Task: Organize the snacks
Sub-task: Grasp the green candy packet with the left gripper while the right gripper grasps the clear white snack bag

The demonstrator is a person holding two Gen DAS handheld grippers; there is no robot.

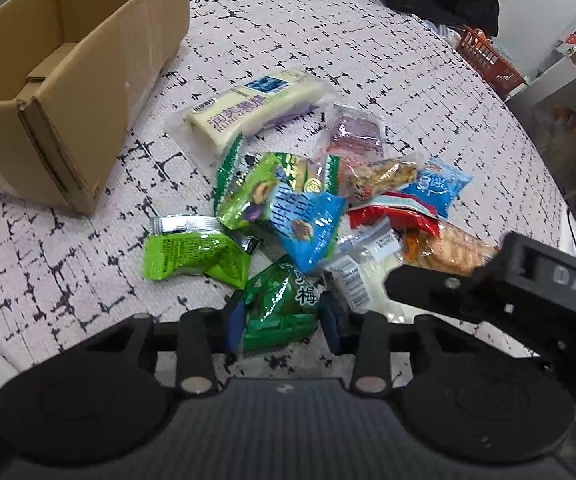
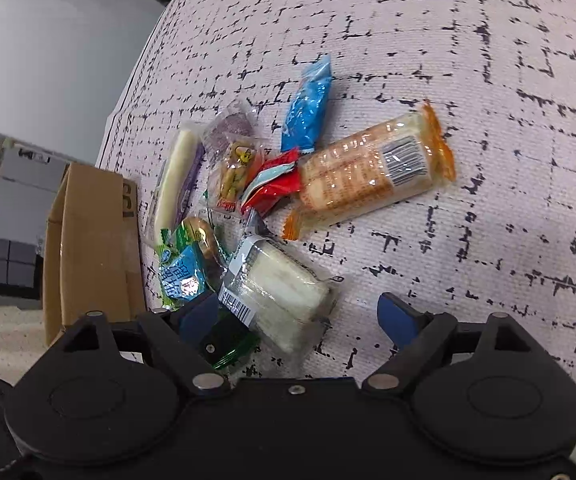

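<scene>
The brown corrugated cardboard box [image 1: 68, 80] sits at the table's [image 1: 388, 60] far left edge, nothing visible inside. My left fingers [image 1: 284, 316] pinch a crinkly dark green plum candy packet [image 1: 280, 304] marked "梅", at the near side of the snack pile. My right fingers [image 2: 300, 316] are spread wide, holding nothing, straddling a clear-wrapped white cake [image 2: 280, 300] with a barcode.

Black gripper [image 1: 282, 316] frames — blue pads [image 1: 235, 326], silver screws.

The left tongs [image 1: 282, 316] sit low with their blue pads [image 1: 235, 320] pressed against something between them. The right tongs [image 2: 300, 320] hover beside them, spread wide with nothing gripped.
</scene>
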